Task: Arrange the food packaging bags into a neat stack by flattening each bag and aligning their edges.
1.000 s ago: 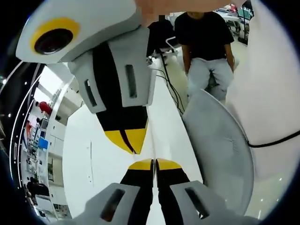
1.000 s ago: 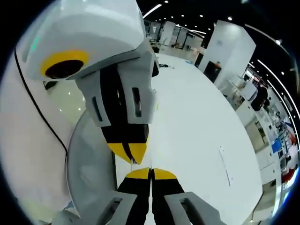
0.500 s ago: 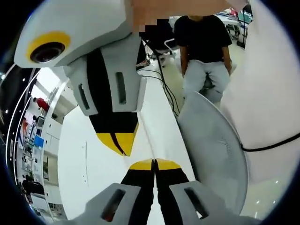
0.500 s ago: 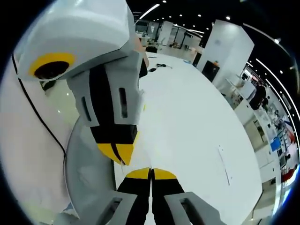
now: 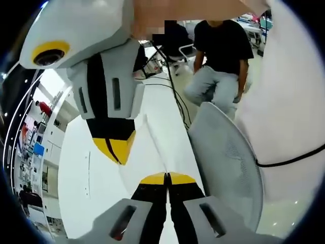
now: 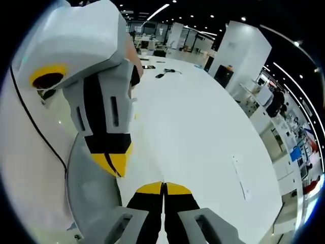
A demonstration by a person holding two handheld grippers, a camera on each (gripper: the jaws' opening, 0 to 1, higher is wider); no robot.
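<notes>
both grippers are up off the work here and pointed at each other, tip toward tip but well apart. in the left gripper view the left gripper point(image 5: 166, 177) comes up from the bottom with its yellow-tipped jaws pressed flat together, nothing between them. the right gripper point(image 5: 112, 150) hangs in from the upper left of that view, its long axis running down toward the middle, jaws also pressed together with only a thin dark line between them.

same story from the other side: in the right gripper view the right gripper point(image 6: 163, 186) has its jaws together and holds nothing, and the left gripper point(image 6: 112, 163) reaches down from the upper left, tip aimed at it.

can't make out any food bags in either view, so no call on which way they lie. behind the grippers is a big white table point(image 6: 203, 137) and a grey mesh chair back point(image 5: 228, 162) beside it. a black cable point(image 5: 284, 161) runs over a white surface, and a person in a black shirt point(image 5: 223, 40) sits further back.
</notes>
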